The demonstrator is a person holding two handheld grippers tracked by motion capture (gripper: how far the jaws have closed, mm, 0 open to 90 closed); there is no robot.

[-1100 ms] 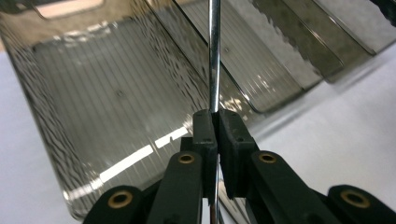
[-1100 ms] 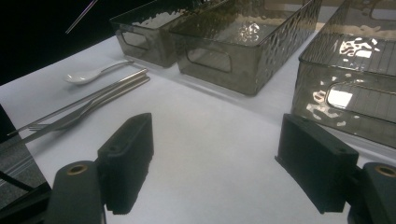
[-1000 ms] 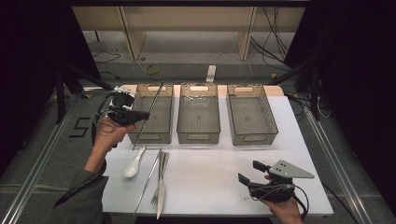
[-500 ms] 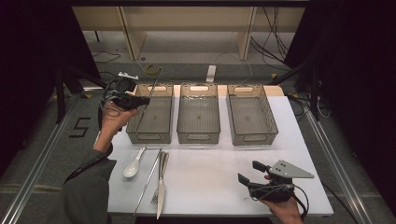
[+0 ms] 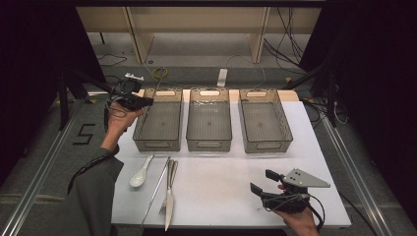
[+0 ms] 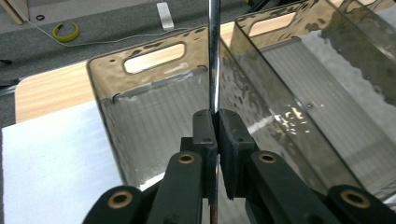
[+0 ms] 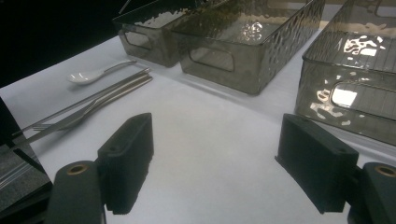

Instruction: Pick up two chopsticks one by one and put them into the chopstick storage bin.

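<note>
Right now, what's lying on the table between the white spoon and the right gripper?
In the high view, a metal rod, a fork and a knife lie beside the white spoon; bare white mat follows toward the right gripper.

Three clear bins (image 5: 209, 118), one white spoon (image 5: 139, 174), one fork (image 5: 168, 189), one knife (image 5: 170, 206), two metal rods (image 6: 214, 56).

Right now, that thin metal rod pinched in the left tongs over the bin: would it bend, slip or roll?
The metal rod looks stiff: it stands straight above the left tongs with no sag. Its polished, round surface suggests it could slide in the grip or roll if laid down on the white table cover. So thin, it is probably light, and should drop easily into the left bin.
</note>
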